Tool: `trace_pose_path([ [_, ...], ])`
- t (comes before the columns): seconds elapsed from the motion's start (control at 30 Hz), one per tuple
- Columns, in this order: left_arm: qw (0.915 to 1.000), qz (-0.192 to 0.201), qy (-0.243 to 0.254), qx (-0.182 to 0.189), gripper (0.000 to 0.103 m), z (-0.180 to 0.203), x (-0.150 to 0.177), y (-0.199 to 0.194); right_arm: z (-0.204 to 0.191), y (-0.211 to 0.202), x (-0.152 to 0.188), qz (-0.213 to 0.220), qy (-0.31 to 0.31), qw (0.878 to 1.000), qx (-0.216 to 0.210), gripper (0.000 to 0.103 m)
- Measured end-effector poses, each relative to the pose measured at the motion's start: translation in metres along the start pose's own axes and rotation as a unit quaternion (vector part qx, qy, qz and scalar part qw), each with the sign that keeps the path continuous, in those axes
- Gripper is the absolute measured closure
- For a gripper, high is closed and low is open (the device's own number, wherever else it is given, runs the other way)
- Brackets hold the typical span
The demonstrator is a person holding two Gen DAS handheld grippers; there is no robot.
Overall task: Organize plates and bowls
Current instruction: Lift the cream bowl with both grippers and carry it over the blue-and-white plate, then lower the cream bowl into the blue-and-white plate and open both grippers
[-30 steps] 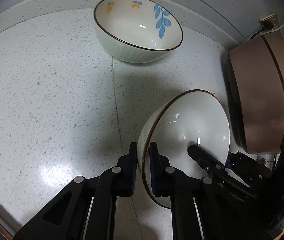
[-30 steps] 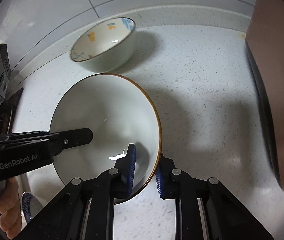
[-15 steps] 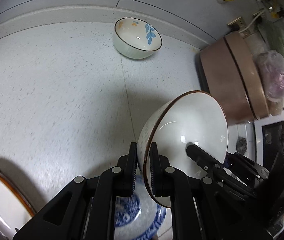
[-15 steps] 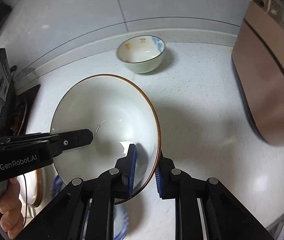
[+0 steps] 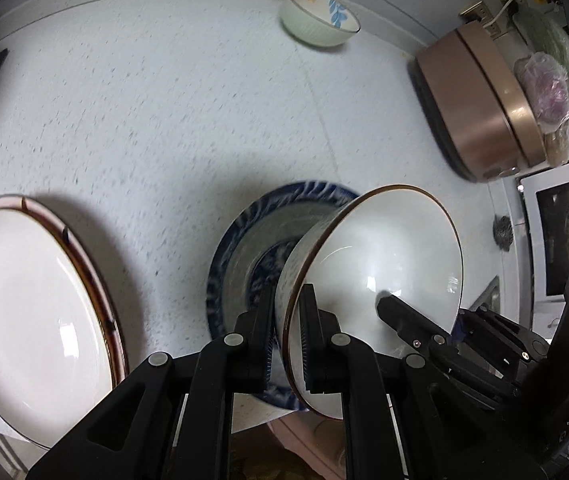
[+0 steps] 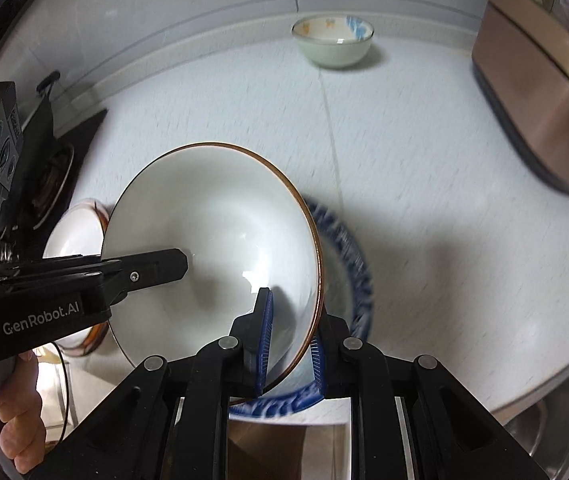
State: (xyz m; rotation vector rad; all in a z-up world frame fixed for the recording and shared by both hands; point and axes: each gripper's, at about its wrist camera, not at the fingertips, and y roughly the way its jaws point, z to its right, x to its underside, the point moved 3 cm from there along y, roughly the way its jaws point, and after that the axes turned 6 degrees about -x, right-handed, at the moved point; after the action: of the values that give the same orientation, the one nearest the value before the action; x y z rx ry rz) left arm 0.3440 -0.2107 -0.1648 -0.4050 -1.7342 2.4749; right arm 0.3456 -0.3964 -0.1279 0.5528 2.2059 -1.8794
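You are gripping the white bowl with both tools at once: the left tool is clamped across its near-left rim, one finger inside and one outside, and the right tool is clamped across the rim on the opposite, right side in the same way. The bowl is hanging in the air, tilted so its mouth is facing up and toward the right tool. Directly beneath and just beyond it, the blue patterned plate is lying flat at the near edge of the counter, and that is the relation your next move is turning on: the bowl is sitting almost over the plate's middle, so the job is probably levelling and lowering rather than travelling sideways. Both hands are equally close, so neither is leading. To the near left, a large white plate with a brown rim is resting on the counter. Far off by the back wall, a small floral bowl is standing upright, and to the far right a brown appliance is sitting well apart from everything.
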Motion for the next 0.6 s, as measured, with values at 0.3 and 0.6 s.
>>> trace_pose_path([
  [0.3, 0.9995, -0.023, 0.005, -0.021, 0.095, -0.008, 0.007, 0.024, 0.008, 0.031, 0.009, -0.026, 0.020, 0.999, -0.010, 0.086],
  [0.6, 0.9983, -0.047, 0.017, -0.028, 0.095, -0.002, -0.002, 0.045, 0.022, 0.056, 0.008, -0.045, 0.046, 0.998, -0.006, 0.087],
])
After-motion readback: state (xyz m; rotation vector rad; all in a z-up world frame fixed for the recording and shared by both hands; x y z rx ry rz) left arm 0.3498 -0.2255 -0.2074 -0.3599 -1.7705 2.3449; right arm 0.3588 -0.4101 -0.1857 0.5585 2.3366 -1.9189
